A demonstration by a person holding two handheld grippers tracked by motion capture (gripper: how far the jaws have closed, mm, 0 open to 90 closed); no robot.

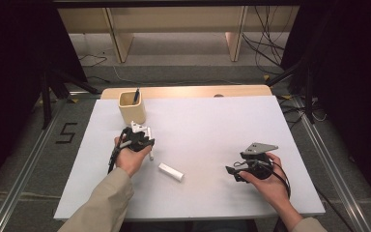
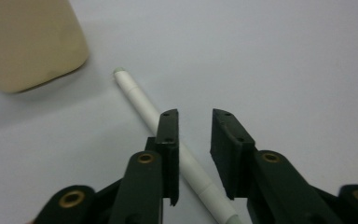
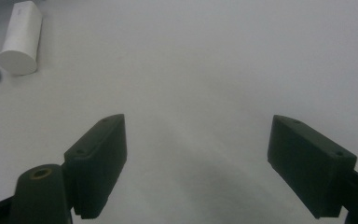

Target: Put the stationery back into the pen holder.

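- Right now the left gripper (image 2: 195,140) stands part-open over a white pen (image 2: 168,140) lying on the tabletop (image 1: 212,121), nothing pinched.
- Its long axis slants under the left-hand jaw, toward the wooden cup (image 1: 132,107) near the far-left corner, which holds one dark pen (image 1: 136,95).
- Right gripper (image 3: 196,158) gapes empty near the right edge; a white cap (image 1: 171,172) lies between the two.
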